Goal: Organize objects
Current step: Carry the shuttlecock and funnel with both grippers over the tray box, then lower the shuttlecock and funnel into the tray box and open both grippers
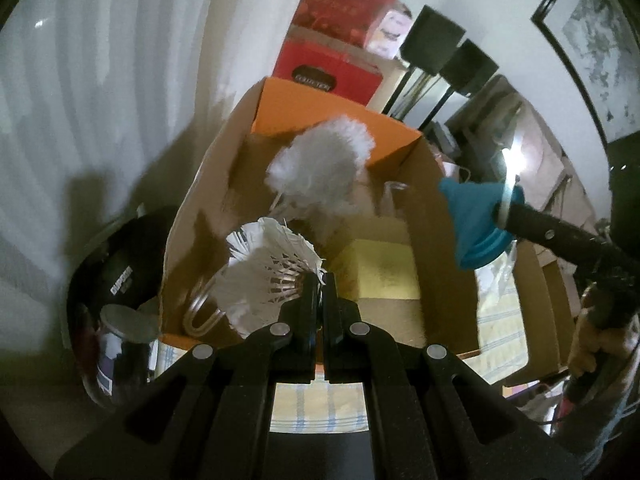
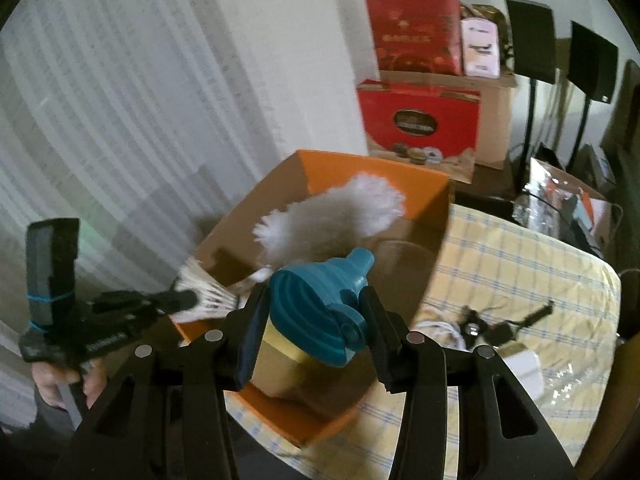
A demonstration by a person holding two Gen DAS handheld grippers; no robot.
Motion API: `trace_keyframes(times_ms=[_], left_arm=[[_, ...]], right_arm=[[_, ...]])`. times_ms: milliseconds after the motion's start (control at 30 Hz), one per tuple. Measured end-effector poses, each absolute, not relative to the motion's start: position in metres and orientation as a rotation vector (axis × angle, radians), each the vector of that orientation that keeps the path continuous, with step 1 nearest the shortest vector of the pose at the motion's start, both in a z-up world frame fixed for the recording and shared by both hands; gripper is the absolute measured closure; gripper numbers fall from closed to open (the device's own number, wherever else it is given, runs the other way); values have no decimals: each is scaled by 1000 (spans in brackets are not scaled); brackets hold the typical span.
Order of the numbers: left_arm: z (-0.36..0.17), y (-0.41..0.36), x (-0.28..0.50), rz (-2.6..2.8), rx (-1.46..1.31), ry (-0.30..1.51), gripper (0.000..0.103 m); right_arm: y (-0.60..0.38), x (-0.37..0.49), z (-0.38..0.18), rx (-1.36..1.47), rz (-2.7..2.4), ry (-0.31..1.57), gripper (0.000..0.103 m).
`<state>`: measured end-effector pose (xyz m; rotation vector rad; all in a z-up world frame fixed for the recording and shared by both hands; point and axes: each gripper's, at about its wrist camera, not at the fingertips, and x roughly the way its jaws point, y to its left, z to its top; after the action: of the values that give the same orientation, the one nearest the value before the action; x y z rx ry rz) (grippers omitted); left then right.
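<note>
Now funnel [image 2: 320, 312] clamped inside right hand-held gripper [image 2: 316, 332].

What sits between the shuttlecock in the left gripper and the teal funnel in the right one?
In the left wrist view, a yellow box lying in the cardboard box sits between the shuttlecock and the teal funnel.
</note>
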<state>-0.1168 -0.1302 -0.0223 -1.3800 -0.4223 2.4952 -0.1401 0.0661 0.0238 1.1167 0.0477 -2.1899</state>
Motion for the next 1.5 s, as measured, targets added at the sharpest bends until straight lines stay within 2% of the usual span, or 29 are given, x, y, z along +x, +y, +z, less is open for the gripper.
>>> trace_keyframes(times_ms=[367,733,833,967,1000,1133,1267,1367,1400,1500], left_arm=[[-36,-139,-116,2507,-1409,-393,101],[-47,-138,-116,2481,-1440,-397,100],[-46,-140,-115,2469,-1442,-417,93],[-37,-148,-111,2448,-1415,-491,61],[-35,-150,-109,2448,-1404,-509,56],[-24,-154,-106,2454,-1364,-544,47],[-17,-154,-106,2460,-1348,-564,31],[-14,-147,-105,2483,-1358,-514,28],[-14,-144,-104,2483,-1360,-505,19],[-11,-136,-102,2453,-1350,-503,16]], right_arm=[[-6,-143,9,1143,-2071,67,56],[-50,-156,-30,1259,-2024,124,53],[-49,-157,-35,1273,-2036,127,53],[-44,-153,-30,1259,-2052,127,50],[-41,-151,-27,1250,-2059,128,48],[-28,-150,-17,1224,-2085,96,45],[-13,-146,-5,1197,-2108,70,41],[-4,-141,3,1185,-2136,80,37],[0,-138,6,1177,-2148,91,34],[12,-133,12,1161,-2181,102,28]])
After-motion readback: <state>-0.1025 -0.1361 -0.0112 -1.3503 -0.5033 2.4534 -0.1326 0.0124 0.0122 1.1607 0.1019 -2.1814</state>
